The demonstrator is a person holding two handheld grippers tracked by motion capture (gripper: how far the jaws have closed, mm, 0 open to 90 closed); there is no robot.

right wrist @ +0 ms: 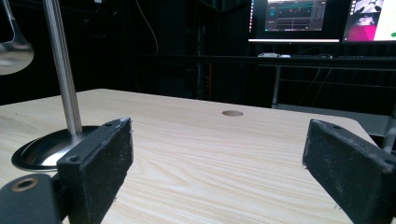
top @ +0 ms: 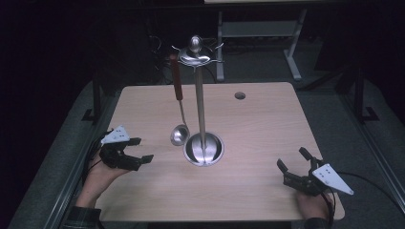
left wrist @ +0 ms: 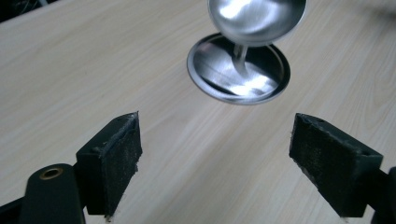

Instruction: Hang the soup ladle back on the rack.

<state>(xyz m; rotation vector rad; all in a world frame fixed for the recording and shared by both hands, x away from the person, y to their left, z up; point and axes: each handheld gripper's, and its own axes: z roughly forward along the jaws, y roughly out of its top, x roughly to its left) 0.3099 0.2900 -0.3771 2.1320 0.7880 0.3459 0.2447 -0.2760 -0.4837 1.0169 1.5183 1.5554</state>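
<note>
A steel utensil stand [top: 201, 100] rises from its round dish base [top: 204, 149] in the middle of the wooden table [top: 258, 129]. From a hook at its top hangs a ladle [top: 179, 102] with a red-brown handle, its bowl [top: 179, 135] just above the tabletop left of the base. My left gripper [top: 141, 150] rests at the table's left side, open and holding nothing, pointed toward the ladle bowl [left wrist: 256, 18] and base [left wrist: 238, 70]. My right gripper [top: 292, 160] sits at the front right, open and holding nothing; its view takes in the pole [right wrist: 63, 70], base [right wrist: 49, 147] and ladle bowl [right wrist: 14, 53].
A round cable hole [top: 239, 95] is in the table's far right part. Beyond the table stands a white-legged desk [top: 291, 52], and monitors [right wrist: 294, 18] glow in the dark room. The person's hands [top: 98, 179] come in at the near edge.
</note>
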